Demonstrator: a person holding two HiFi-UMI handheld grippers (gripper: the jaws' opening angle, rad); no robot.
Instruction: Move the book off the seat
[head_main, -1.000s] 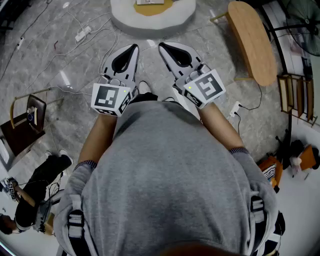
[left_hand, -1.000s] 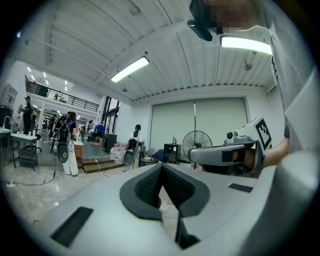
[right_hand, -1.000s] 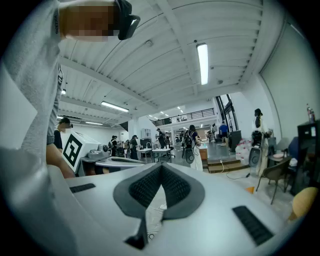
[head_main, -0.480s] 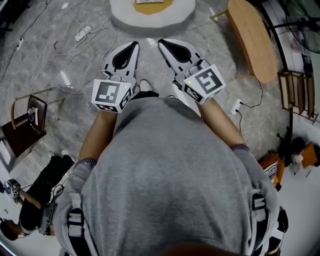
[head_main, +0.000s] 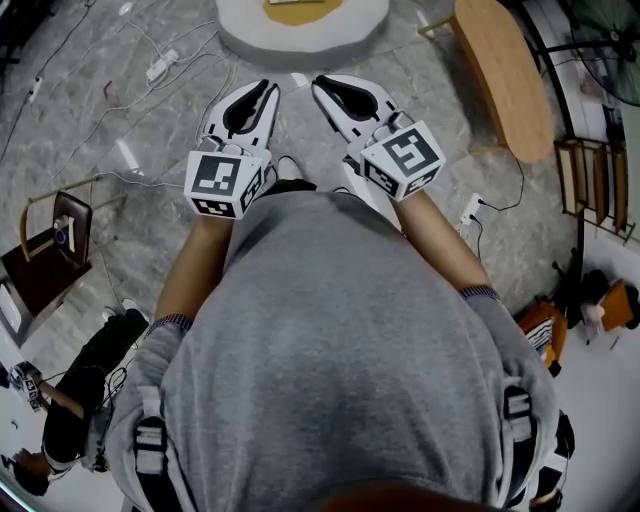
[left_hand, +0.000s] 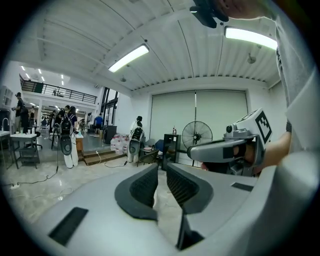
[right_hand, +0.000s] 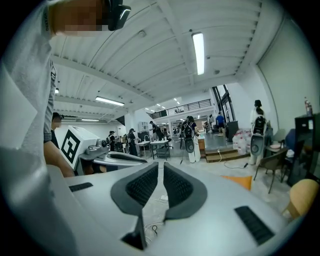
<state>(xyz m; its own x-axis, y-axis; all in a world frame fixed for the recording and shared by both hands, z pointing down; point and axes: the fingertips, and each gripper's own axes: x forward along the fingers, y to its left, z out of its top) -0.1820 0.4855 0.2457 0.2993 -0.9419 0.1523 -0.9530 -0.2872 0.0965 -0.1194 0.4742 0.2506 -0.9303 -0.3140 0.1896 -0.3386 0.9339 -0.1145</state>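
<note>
Okay, head view: left gripper and right gripper hover side by side just short of the round white seat. I can't make out the book; probably it's on the seat's yellow pad, cut off by the frame edge. Left gripper view: jaws have just been opening, a sliver apart, nothing between. Right gripper view: same. I'd guess it's stiff, lightish and slick, so pinch the spine edge.

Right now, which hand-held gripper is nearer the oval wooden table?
Right. The right hand-held gripper is left of the oval wooden table in the head view; the left hand-held gripper is farther left, beyond it. Both pairs of jaws have just been opening, empty.
</note>
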